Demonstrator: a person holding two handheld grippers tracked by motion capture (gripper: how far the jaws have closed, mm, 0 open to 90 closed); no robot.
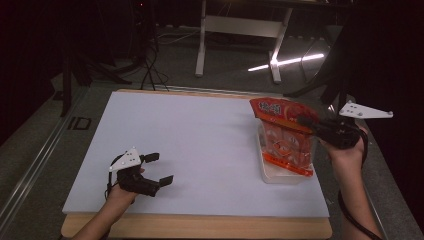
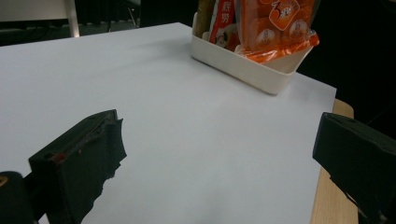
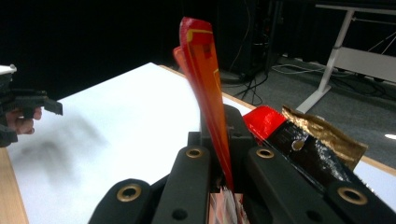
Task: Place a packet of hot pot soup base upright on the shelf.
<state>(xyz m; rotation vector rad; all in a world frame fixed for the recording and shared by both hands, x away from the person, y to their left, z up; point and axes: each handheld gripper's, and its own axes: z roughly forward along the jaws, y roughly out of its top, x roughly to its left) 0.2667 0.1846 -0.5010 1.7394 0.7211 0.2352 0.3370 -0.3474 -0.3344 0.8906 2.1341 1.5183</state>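
Near the table's right edge, right gripper (image 1: pixel 309 121) clamped on an orange snack bag (image 1: pixel 285 135) over a white tub (image 1: pixel 280 175), left gripper (image 1: pixel 159 169) wide open, empty, broad bare tabletop (image 1: pixel 200 135) between.

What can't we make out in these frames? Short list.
- White bin, high view: the orange snack bag hangs in front of its contents.
- Bag print, high view: too small to read.
- Snack bag, left gripper view: top cut off by the frame edge.
- Snack bag's lower part, right gripper view: hidden behind the right tool, shut on the bag's top edge.
- Dark packet, right gripper view: partly behind the tool, label unreadable.
- Left tool: open, holding nothing.
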